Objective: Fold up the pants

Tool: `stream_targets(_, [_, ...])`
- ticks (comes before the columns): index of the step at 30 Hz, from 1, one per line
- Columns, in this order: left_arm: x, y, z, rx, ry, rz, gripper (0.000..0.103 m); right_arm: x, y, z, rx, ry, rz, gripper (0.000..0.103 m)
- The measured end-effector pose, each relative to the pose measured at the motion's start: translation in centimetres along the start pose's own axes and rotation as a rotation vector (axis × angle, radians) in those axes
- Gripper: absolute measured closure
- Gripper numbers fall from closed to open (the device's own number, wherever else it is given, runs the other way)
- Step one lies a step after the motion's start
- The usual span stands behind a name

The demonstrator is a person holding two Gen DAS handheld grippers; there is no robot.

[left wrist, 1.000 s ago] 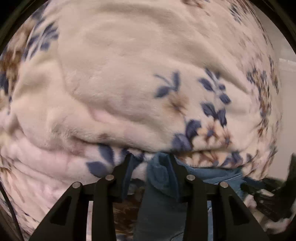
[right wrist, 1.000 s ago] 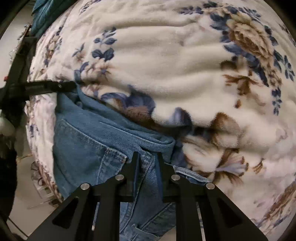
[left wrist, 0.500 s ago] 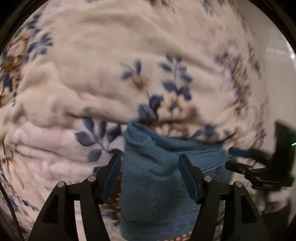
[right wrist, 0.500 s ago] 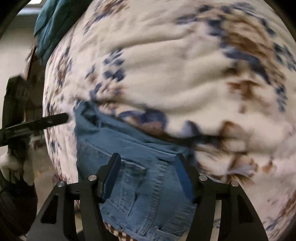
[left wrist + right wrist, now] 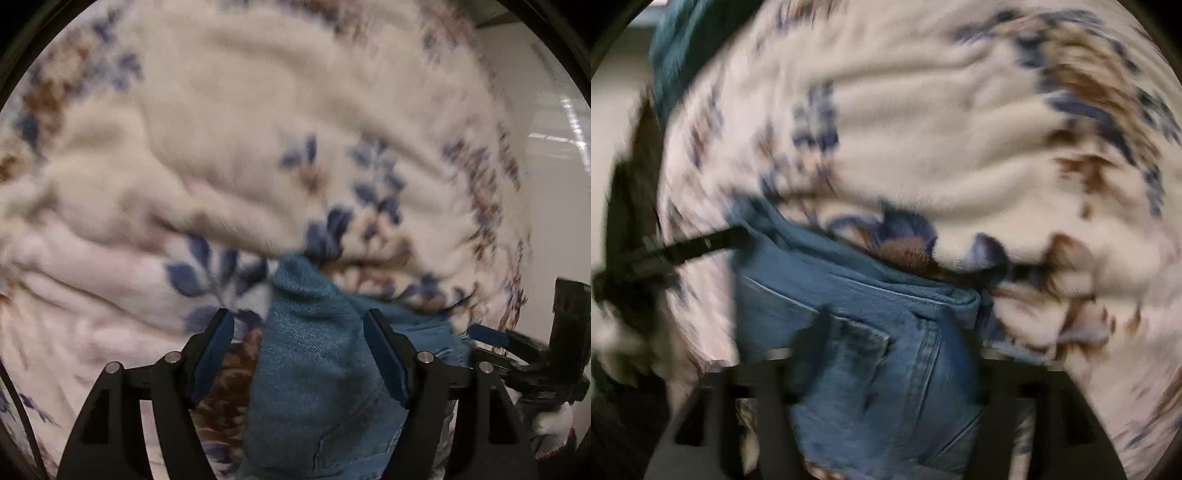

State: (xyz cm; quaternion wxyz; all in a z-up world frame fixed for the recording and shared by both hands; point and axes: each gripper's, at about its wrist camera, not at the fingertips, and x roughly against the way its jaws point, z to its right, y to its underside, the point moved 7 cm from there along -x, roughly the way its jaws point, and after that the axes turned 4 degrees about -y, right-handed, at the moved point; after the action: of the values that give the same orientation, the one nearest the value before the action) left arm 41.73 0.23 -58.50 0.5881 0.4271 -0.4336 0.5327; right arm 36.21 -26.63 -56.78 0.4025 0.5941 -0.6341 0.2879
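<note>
Blue denim pants (image 5: 314,369) lie folded on a cream floral blanket (image 5: 258,129), their far edge tucked against a raised blanket fold. My left gripper (image 5: 299,343) is open, its fingers on either side of the denim corner and not gripping it. In the right wrist view the pants (image 5: 857,332) show a back pocket and seams. My right gripper (image 5: 894,343) is open over them, blurred by motion. The right gripper also shows at the right edge of the left wrist view (image 5: 517,343).
The floral blanket (image 5: 960,129) fills both views. A teal cloth (image 5: 676,48) lies at the far left top in the right wrist view. A pale wall (image 5: 546,184) shows at the right in the left wrist view.
Both grippers were shut on the denim a second ago and have opened and let go. Both have pulled back from the pants, which stay on the blanket.
</note>
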Motion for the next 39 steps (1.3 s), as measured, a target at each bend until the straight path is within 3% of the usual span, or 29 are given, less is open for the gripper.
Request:
stream_targets(2, [2.0, 0.3, -0.4, -0.026, -0.018, 0.076, 0.003, 2.4, 1.2, 0.9, -0.04, 0.014, 0.111, 0.011])
stream_targets(4, [3.5, 1.0, -1.3, -0.046, -0.021, 0.134, 0.003, 4.1, 2.9, 1.9, -0.068, 0.019, 0.186, 0.011])
stream_targets(6, [2.8, 2.4, -1.2, -0.067, -0.036, 0.132, 0.003, 5.1, 5.1, 3.5, -0.113, -0.008, 0.221, 0.011])
stream_targets(11, [-1.2, 7.5, -0.7, -0.071, 0.104, 0.01, 0.003, 2.4, 10.5, 7.7, -0.26, -0.134, 0.206, 0.011])
stream_targets(15, [-4.6, 10.5, -0.3, -0.037, 0.226, -0.069, 0.003, -2.7, 12.8, 9.7, -0.339, -0.33, 0.15, 0.011])
stream_targets(19, [-5.9, 11.4, 0.5, -0.044, 0.307, -0.106, 0.003, -5.2, 12.5, 9.6, -0.3, -0.406, 0.143, 0.009])
stream_targets(23, [-5.0, 11.3, 1.6, -0.092, 0.318, -0.12, 0.003, -4.7, 12.0, 6.3, -0.205, -0.618, 0.119, 0.009])
stream_targets(26, [-4.6, 11.4, 1.9, -0.127, 0.318, -0.117, 0.003, -7.4, 12.6, 4.6, -0.079, -0.496, -0.007, 0.009])
stream_targets(31, [-7.0, 11.0, 1.6, -0.111, 0.339, -0.151, 0.003, -9.8, 11.6, 5.5, -0.178, -0.55, -0.005, 0.009])
stream_targets(34, [-6.2, 11.0, 2.7, -0.155, 0.332, -0.128, 0.005, -9.7, 12.4, 4.8, -0.15, -0.493, 0.021, 0.012])
stream_targets(36, [-5.6, 11.1, 3.2, -0.175, 0.329, -0.113, 0.007, -9.6, 13.0, 4.7, -0.144, -0.409, 0.04, 0.033])
stream_targets(39, [-4.9, 11.2, 3.1, -0.181, 0.322, -0.11, 0.019, -9.3, 13.1, 4.7, -0.172, -0.402, 0.069, 0.051])
